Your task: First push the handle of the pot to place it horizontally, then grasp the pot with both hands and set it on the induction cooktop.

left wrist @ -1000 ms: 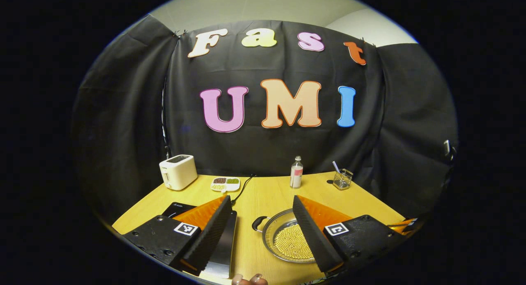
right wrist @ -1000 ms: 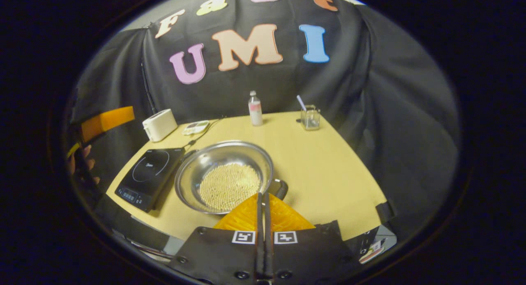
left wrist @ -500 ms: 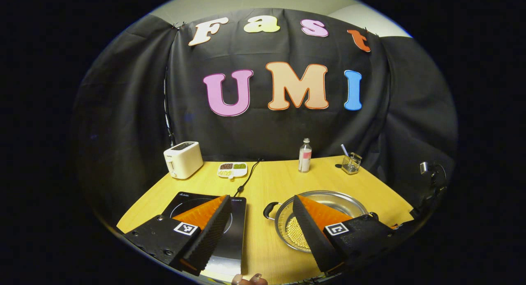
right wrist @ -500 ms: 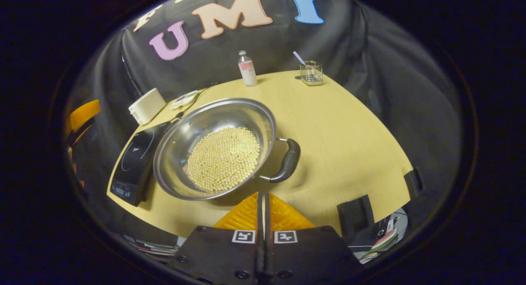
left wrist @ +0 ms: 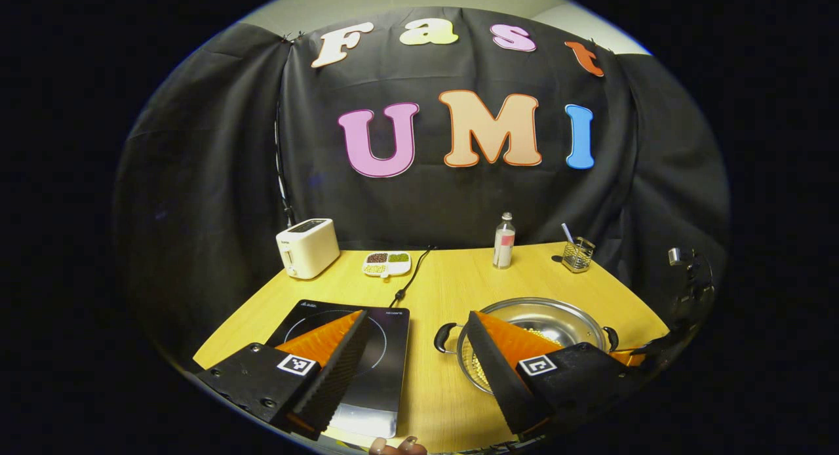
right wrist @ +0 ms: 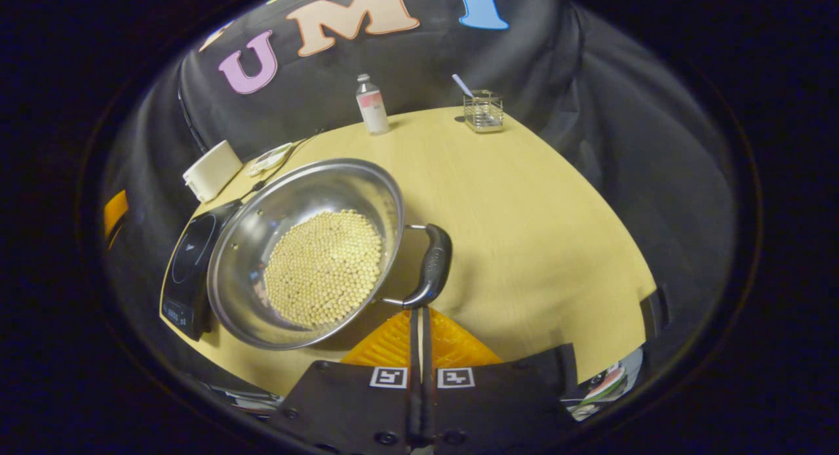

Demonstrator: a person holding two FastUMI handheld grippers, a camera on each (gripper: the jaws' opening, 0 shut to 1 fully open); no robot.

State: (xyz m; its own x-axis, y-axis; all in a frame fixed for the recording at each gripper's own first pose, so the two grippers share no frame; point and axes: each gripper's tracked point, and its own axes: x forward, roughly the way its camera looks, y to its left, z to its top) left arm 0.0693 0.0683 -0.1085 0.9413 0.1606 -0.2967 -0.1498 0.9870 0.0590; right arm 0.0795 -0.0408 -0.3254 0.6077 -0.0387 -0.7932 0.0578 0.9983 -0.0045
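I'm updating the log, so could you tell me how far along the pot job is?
Early stage. The pot sits on the table beside the induction cooktop, not on it. The shut right hand-held gripper is at the pot's handle, apparently pushing it. The left hand-held gripper is open. Grasping and lifting remain.

The right gripper [right wrist: 420, 311] has its fingers pressed together, their tips at the near end of the pot's handle [right wrist: 432, 266]. The pot [right wrist: 262, 225], holding a bed of small pale beads [right wrist: 324, 269], sits on the table [right wrist: 537, 219] just beside the cooktop [right wrist: 187, 258].
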